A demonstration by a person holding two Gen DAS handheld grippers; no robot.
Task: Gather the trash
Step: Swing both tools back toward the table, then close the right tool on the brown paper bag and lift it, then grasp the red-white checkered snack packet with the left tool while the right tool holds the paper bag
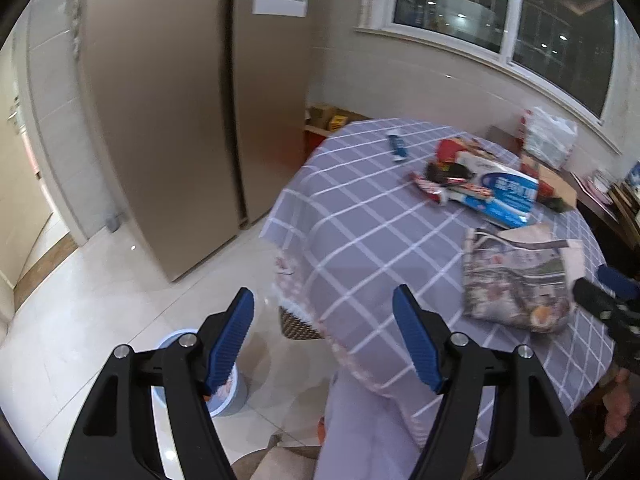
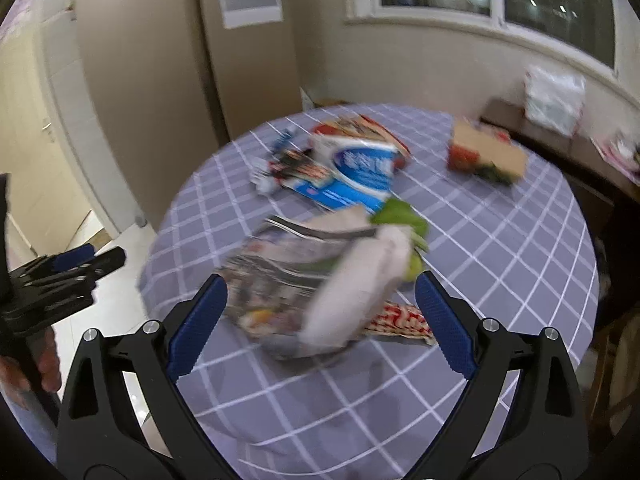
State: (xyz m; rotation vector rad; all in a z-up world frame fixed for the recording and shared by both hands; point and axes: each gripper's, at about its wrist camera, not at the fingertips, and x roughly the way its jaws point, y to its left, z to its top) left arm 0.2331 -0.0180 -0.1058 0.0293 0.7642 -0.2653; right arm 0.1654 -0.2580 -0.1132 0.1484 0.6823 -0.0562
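A round table (image 1: 360, 240) under a grey checked cloth carries the trash. On it lie a folded newspaper (image 1: 516, 276), a blue-and-white packet (image 1: 504, 196), red wrappers (image 1: 432, 184) and a small blue tube (image 1: 397, 146). My left gripper (image 1: 324, 304) is open and empty over the table's edge, with a pale blue bin (image 1: 228, 388) on the floor under its left finger. My right gripper (image 2: 320, 292) is open just short of the newspaper (image 2: 280, 272). Crumpled white paper (image 2: 360, 280), a green scrap (image 2: 400, 216) and a red patterned wrapper (image 2: 400, 320) lie there too; the pads touch nothing.
A tall beige cabinet (image 1: 160, 120) stands left of the table, with pale floor tiles before it. Cardboard boxes (image 1: 328, 120) sit behind the table. A cardboard box (image 2: 488, 156) is on the cloth's far right. A dark sideboard with a white plastic bag (image 1: 550, 140) runs under the window.
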